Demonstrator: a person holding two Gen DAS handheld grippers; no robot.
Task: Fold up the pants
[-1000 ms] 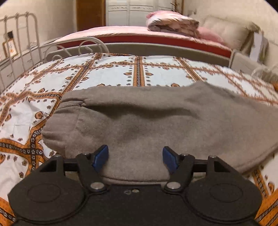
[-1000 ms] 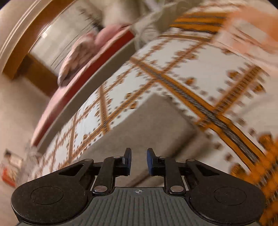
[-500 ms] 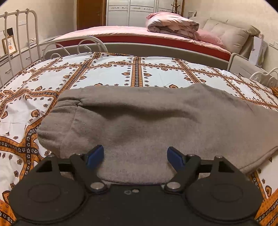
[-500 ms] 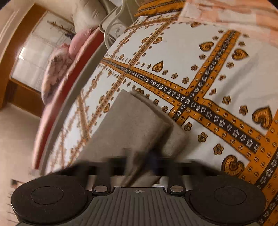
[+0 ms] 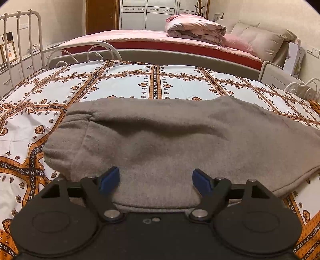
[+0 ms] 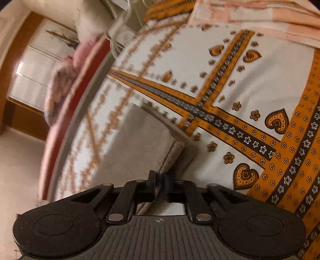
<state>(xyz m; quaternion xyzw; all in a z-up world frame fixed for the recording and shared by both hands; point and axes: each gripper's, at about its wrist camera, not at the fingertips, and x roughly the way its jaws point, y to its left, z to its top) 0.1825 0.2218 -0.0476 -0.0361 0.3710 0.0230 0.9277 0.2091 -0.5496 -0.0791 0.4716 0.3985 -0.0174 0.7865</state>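
Note:
Grey fleece pants lie across a bed with a white and orange patterned cover, the waistband end at the left. My left gripper is open, its blue pads spread over the near edge of the pants, holding nothing. In the right wrist view the leg hems lie stacked on the cover. My right gripper is shut on the pants hem edge, which passes between its pads. The view is tilted and blurred at the left.
A white metal bed frame stands at the left and a curled rail at the right. A second bed with pink bedding and a rolled quilt lies behind. A striped peach cloth lies beyond the hems.
My right gripper has moved down onto the leg hems and closed on their edge. My left gripper has opened a little wider and stays over the pants.

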